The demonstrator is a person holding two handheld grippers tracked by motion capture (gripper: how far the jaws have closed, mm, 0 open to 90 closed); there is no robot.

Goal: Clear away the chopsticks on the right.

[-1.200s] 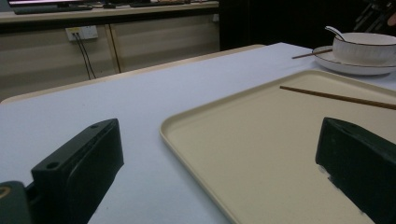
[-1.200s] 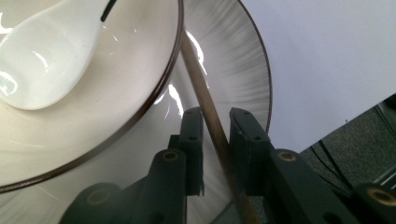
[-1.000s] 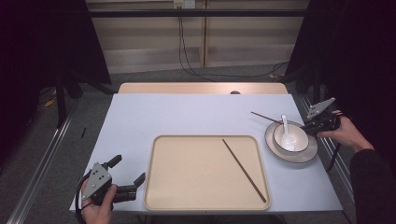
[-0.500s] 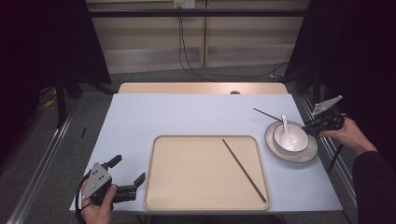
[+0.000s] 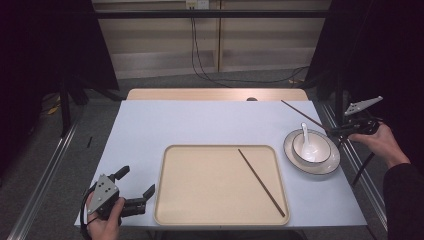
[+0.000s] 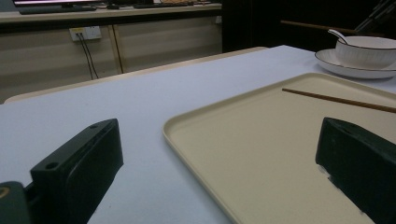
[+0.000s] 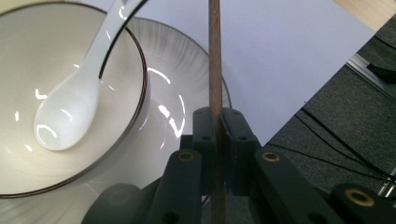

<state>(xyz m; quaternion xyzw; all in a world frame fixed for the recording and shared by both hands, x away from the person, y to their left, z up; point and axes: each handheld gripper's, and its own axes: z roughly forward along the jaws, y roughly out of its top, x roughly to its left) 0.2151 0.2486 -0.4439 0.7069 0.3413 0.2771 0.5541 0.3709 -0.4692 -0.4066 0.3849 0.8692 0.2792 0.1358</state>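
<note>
Wooden chopstick (image 7: 215, 56) pinched in my right gripper (image 7: 218, 135), bowl (image 7: 56, 93) left of it | left gripper (image 5: 131, 192) gaping beside tray (image 5: 170, 200)

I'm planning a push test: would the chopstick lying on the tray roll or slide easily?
The chopstick looks thin, stiff and light, so a nudge would probably shift it easily. It lies flat on the smooth tray, so it may slide or roll, though the raised rim should likely stop it.
</note>
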